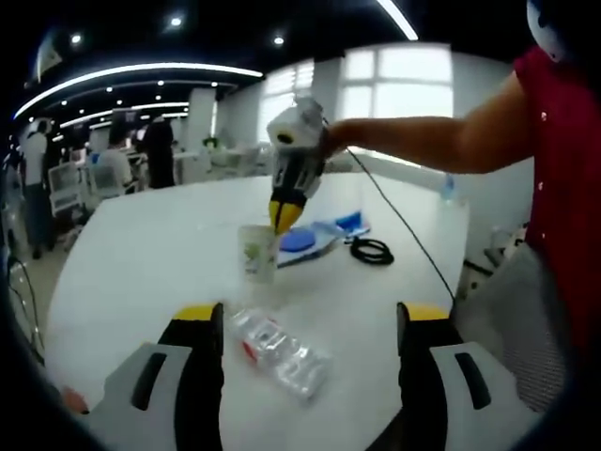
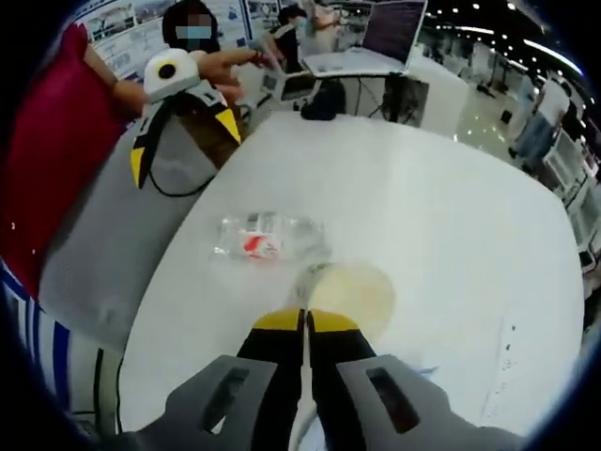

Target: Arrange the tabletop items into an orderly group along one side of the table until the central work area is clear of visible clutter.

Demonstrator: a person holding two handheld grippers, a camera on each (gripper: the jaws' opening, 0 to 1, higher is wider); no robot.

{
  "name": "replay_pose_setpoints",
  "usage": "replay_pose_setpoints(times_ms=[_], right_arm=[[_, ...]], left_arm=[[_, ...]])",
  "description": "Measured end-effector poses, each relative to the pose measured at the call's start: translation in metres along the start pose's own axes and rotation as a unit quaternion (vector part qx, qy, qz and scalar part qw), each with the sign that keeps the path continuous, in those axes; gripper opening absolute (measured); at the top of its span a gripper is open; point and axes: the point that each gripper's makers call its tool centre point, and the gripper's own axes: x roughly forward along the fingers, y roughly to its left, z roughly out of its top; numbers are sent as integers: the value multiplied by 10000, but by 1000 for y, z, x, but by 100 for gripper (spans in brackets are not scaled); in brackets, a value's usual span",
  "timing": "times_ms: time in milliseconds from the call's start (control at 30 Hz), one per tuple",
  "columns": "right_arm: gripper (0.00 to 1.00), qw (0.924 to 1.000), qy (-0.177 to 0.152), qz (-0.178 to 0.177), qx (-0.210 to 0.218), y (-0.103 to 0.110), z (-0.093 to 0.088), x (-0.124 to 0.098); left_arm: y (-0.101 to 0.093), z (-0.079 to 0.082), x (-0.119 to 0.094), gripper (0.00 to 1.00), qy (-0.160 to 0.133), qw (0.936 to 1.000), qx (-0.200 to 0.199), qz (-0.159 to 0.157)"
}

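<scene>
On the white desk: paper cup, rim pinched by right claw for relocation; clear plastic bottle lying flat between spread left claw, awaiting pickup.

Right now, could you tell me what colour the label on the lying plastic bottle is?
Red, on the clear plastic bottle; it shows best in the right gripper view.

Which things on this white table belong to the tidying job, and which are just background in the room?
Belong to the job:
- cup, pinched at its rim by the right tongs
- clear plastic bottle, lying on its side
- flat blue item
- coiled black cable

Just background:
- laptop on the far desk
- people at other desks
</scene>
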Motion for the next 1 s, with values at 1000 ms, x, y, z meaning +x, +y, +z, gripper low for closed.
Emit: replay_pose_setpoints(times_ms=[1000], right_arm=[[2,9869,973,-518,-1174,97,63,-42]], left_arm=[[-18,15,0,73,-248,9991,251,-224]])
